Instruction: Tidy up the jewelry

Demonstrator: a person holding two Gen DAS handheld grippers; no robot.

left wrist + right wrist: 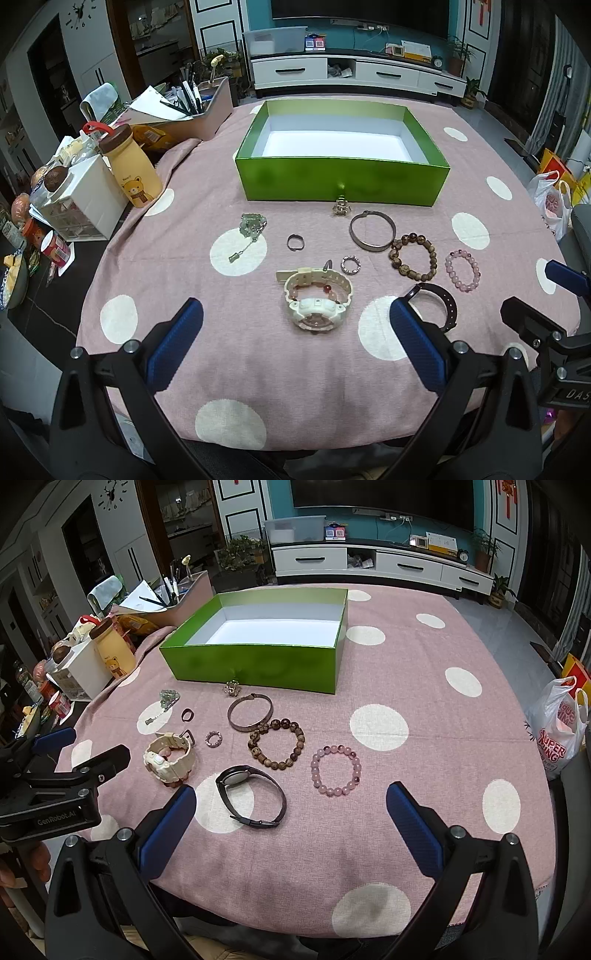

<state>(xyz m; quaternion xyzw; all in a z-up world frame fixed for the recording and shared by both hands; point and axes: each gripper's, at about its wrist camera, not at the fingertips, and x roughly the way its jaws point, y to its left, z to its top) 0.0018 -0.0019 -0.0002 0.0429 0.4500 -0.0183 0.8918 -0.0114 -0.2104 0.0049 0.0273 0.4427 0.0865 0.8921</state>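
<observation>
An empty green box (pixel 341 181) (pixel 255 666) with a white inside stands on the pink dotted cloth. In front of it lie several pieces: a white watch (pixel 317 297) (pixel 170 757), a black watch (pixel 251 799) (pixel 439 301), a brown bead bracelet (pixel 413 260) (pixel 277 744), a pink bead bracelet (pixel 463 270) (pixel 336 770), a metal bangle (pixel 372 230) (pixel 250 712), a dark ring (pixel 295 242), a studded ring (pixel 350 264) and a green pendant chain (pixel 251 229). My left gripper (pixel 295 332) hangs open just short of the white watch. My right gripper (pixel 291 816) is open near the black watch and holds nothing.
At the left stand a yellow bear bottle (pixel 131 171), a white drawer unit (pixel 83 201) and a tray of pens (pixel 192 107). Food jars and a bowl (pixel 14 280) crowd the left edge. A white shopping bag (pixel 557 727) hangs off the right side.
</observation>
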